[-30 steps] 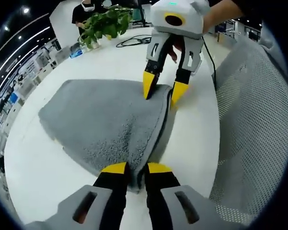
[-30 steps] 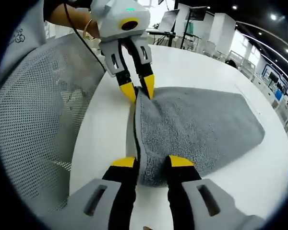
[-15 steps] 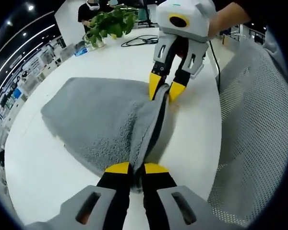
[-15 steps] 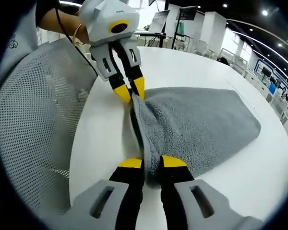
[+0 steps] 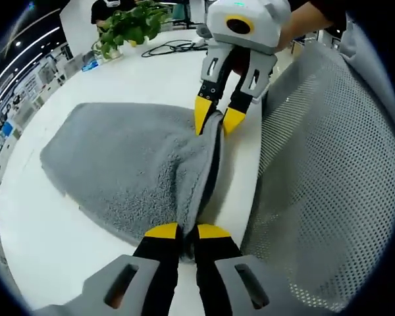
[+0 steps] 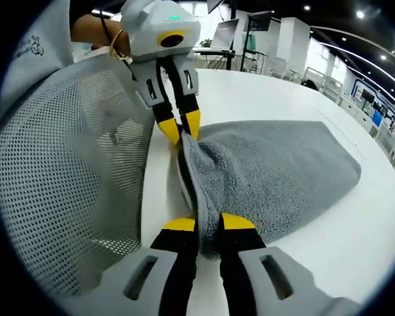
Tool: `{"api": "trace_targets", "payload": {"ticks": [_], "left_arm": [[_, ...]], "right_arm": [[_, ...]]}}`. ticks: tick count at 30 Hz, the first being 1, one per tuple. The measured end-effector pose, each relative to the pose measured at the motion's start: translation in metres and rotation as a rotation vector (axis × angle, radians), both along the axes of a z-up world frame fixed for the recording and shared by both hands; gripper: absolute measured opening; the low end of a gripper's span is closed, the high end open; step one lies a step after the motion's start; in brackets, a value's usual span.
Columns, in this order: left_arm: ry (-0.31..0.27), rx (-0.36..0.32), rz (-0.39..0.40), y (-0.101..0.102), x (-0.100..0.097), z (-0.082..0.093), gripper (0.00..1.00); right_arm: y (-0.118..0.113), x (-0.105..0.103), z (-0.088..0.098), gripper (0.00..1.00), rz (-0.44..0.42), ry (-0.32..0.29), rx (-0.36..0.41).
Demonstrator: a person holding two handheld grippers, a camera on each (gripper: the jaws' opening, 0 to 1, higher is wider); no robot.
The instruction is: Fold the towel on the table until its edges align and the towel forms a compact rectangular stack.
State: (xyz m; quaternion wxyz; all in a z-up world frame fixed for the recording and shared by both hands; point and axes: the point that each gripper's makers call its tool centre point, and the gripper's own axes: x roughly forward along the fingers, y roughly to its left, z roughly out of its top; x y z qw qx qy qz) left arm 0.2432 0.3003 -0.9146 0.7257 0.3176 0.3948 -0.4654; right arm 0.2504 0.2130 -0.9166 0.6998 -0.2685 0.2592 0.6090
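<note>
We have the grey terry-cloth towel [image 5: 128, 171] lying on the round white table [image 5: 46, 243], its near edge pinched up into a ridge that runs just beside the table's rim, next to the grey perforated mesh chair back [image 5: 322, 178]. Our left gripper [image 5: 187, 231] is clenched on one corner of that edge, and our right gripper [image 6: 209, 223] is clenched on the other, each appearing in the other's view at the far end of the ridge. We judge the main risk to be uneven travel: if one hand leads as we carry this edge across the table, the fold will skew and the edges will not line up. The thick pile could also slip from yellow-tipped jaws gripping only a narrow bite, dropping a corner midway. Because the ridge sits so near the table's rim, a pull toward the chair could drag cloth off the table. A green leafy potted plant [image 5: 125, 23] and a black cable [image 5: 174, 46] sit at the far side of the table, well apart from the towel. We cannot read any brand, label or writing.
</note>
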Motion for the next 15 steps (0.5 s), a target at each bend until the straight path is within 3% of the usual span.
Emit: {"api": "trace_targets", "payload": {"ticks": [5,10,13,15], "left_arm": [[0.066,-0.056,0.06,0.0,-0.013,0.002,0.07],[0.076,-0.037,0.033,0.001,-0.023,0.002,0.07],[0.112,-0.104,0.084,0.002,-0.023,0.007,0.07],[0.106,-0.107,0.084,0.005,-0.022,0.015,0.07]], "right_arm": [[-0.001,-0.015,0.001,0.09,-0.01,0.043,0.029],[0.002,-0.021,0.006,0.07,-0.077,0.184,0.063],[0.001,-0.021,0.012,0.07,-0.096,0.224,0.076],[0.002,-0.02,0.019,0.07,-0.109,0.245,0.094]]}}
